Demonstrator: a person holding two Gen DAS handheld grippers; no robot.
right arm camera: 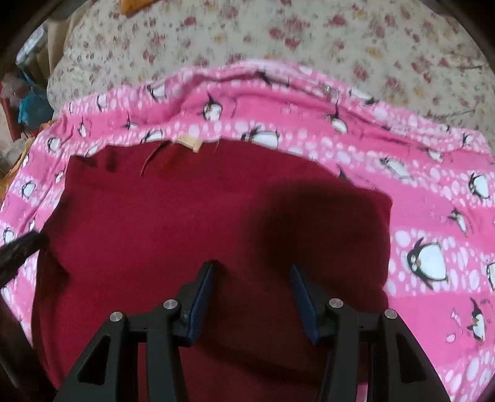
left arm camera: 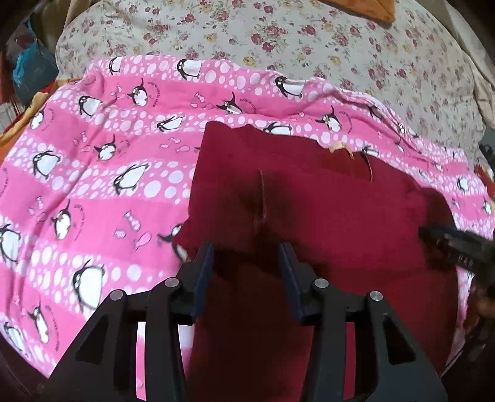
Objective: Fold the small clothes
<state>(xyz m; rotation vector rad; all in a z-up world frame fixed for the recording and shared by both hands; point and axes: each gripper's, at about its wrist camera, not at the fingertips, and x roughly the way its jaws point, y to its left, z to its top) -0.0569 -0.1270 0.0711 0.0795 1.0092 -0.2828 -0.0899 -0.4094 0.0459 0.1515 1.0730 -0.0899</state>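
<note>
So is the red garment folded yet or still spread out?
Mostly spread: the red garment lies flat on the pink penguin blanket, its tan tag exposed at the far edge. Whether its near part is folded, cannot tell.

The small garment (left arm camera: 324, 216) is a plain deep red, with a pale tan label (left arm camera: 340, 148) at its far edge. Under it lies a blanket (left arm camera: 92, 160) in bands of light and stronger pink, sprinkled with white dots and printed with black-and-white penguins and small pink fish. Beyond that, the bedsheet (left arm camera: 309, 40) is cream with dark red and yellowish roses. An orange cloth (left arm camera: 365, 7) shows at the far edge. Both grippers are black with dark blue pads (right arm camera: 202, 297).
</note>
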